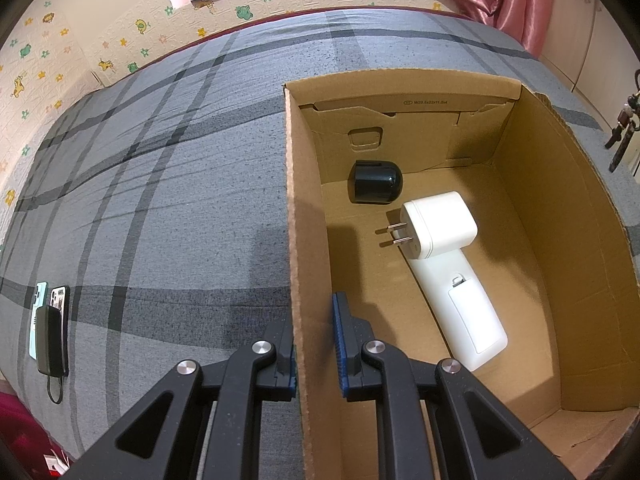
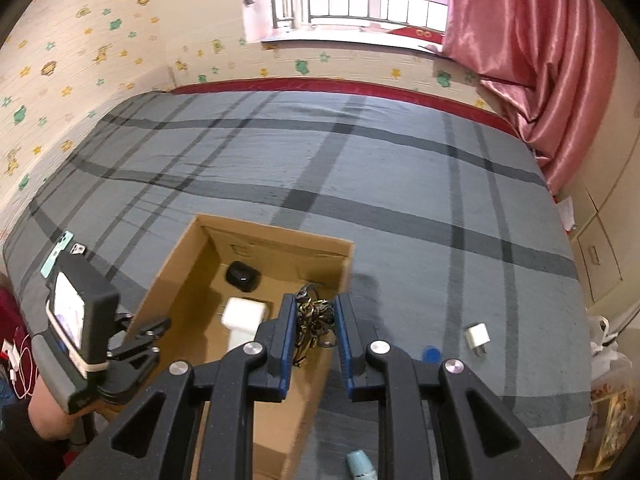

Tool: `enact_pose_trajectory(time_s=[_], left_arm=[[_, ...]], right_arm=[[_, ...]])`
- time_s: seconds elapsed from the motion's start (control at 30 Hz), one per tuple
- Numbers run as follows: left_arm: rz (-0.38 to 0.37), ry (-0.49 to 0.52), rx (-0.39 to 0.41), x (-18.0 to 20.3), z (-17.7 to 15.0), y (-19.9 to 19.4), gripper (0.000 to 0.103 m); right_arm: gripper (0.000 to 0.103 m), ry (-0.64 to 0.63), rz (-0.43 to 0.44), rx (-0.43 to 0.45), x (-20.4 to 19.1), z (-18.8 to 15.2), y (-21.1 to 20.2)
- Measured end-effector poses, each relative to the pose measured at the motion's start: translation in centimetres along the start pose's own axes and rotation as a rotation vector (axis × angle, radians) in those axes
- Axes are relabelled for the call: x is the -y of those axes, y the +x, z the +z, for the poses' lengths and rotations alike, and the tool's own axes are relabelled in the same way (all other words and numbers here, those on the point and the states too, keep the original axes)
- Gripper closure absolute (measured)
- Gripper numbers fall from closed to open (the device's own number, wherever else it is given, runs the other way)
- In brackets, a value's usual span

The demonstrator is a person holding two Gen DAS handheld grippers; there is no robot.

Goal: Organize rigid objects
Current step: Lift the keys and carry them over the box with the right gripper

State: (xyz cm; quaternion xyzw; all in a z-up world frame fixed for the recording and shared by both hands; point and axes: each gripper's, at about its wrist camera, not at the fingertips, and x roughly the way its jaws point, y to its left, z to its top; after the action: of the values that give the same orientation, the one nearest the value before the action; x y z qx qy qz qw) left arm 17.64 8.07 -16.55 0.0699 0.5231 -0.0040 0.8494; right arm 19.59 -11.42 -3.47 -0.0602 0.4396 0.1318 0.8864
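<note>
Partly sorted, judging by contents: inside the cardboard box [image 1: 532,216] on the bed [image 1: 160,184], a black rounded gadget [image 1: 374,181], a white plug adapter [image 1: 438,225] and a long white device [image 1: 464,308] already placed. Left tool [image 1: 314,344] clenched on the box's left wall, pads on either side. Right tool [image 2: 312,334] clamped on a bunch of keys [image 2: 314,320], poised above the box's near right corner, not yet let go. Still loose on the bed, right of the box: small white charger [image 2: 477,336], blue disc [image 2: 432,354], pale blue item [image 2: 360,465].
</note>
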Motion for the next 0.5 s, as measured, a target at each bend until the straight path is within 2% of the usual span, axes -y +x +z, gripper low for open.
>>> enact_pose_trajectory(time_s=[0.5], left_arm=[[0.0, 0.0, 0.0, 0.0, 0.0, 0.0, 0.089]], right_arm=[[0.084, -0.074, 0.078, -0.073, -5.8, -1.6, 3.5]])
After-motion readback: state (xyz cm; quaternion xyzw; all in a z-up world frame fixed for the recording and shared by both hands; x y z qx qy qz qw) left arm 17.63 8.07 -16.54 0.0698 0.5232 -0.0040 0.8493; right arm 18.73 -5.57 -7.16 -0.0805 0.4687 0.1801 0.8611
